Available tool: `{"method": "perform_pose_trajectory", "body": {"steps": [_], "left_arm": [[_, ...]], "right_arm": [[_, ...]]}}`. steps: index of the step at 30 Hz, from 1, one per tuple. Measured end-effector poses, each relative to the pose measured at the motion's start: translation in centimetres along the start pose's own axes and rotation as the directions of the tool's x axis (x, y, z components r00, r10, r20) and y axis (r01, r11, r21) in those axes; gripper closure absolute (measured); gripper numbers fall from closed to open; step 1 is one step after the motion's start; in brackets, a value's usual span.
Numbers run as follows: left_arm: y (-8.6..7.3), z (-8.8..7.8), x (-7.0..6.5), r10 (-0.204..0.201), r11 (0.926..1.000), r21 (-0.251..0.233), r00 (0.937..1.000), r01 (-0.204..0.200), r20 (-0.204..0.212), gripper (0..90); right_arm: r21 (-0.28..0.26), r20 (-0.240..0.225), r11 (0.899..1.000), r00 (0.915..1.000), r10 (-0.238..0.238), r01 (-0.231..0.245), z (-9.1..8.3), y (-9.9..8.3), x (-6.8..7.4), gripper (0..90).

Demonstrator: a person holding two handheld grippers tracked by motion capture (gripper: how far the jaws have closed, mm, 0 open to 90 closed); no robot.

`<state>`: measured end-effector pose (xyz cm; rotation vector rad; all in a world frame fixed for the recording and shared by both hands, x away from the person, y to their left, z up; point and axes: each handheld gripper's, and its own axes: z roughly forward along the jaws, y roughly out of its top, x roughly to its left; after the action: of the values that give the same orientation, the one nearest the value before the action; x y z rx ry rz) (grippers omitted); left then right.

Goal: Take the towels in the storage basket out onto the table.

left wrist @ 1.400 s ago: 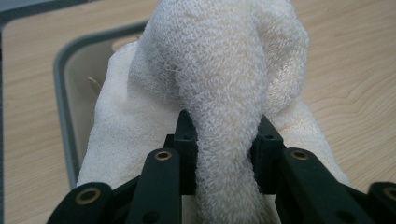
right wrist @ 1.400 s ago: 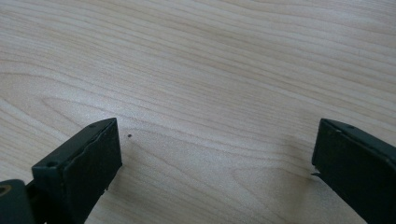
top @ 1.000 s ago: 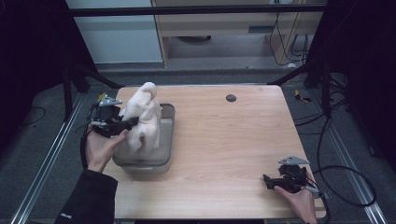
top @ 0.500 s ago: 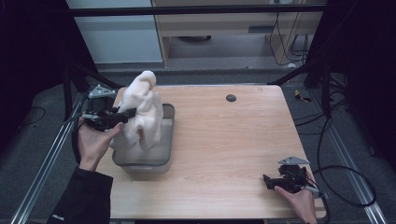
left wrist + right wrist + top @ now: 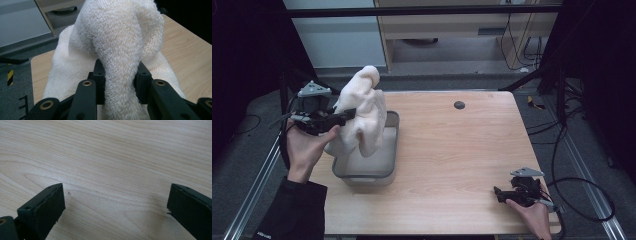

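Note:
A cream terry towel point(image 5: 359, 112) hangs bunched above a grey metal tray point(image 5: 391, 150) at the table's left side. My left gripper point(image 5: 346, 116) is shut on a thick fold of the towel point(image 5: 120, 50), which rises between its jaws in the left gripper view; the cloth's lower end trails down toward the tray. My right gripper point(image 5: 498, 192) rests low at the table's near right corner, held by a hand. In the right gripper view its jaws stand wide open over bare wood with nothing between its fingertips point(image 5: 47, 202).
A small dark round hole point(image 5: 459, 105) sits near the table's far edge. Cables point(image 5: 582, 185) trail off the right side of the table. A metal frame rail point(image 5: 257, 185) runs along the left edge. A cabinet point(image 5: 452, 30) stands beyond the table.
My left gripper has lifted the towel higher and drawn it slightly left over the tray. The right gripper has stayed where it was.

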<state>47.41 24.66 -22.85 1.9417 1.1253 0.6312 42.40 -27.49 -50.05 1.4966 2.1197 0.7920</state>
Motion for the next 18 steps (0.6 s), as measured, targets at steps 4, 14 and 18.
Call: {"method": "perform_pose_trajectory", "body": {"steps": [4, 14, 18], "left_arm": [[0.5, -0.1, -0.6, 0.02, 0.9998, 0.004, 0.9998, -0.02, 0.008, 68.6], [2.0, -0.6, -2.5, 0.072, 0.9974, 0.001, 0.9965, -0.072, 0.043, 68.5], [2.8, -0.6, -3.5, 0.102, 0.9947, -0.015, 0.9935, -0.102, 0.049, 68.5]], "right_arm": [[-0.003, 0.0, 1.0, 1.0, -0.002, 0.002, 0.0, 0.0, 0.0, 1.6], [-0.005, -0.003, 1.0, 1.0, 0.009, -0.009, -0.2, 0.0, 0.0, 1.6], [-0.009, 0.002, 1.0, 1.0, 0.004, -0.004, -0.2, 0.0, -0.1, 1.6]]}}
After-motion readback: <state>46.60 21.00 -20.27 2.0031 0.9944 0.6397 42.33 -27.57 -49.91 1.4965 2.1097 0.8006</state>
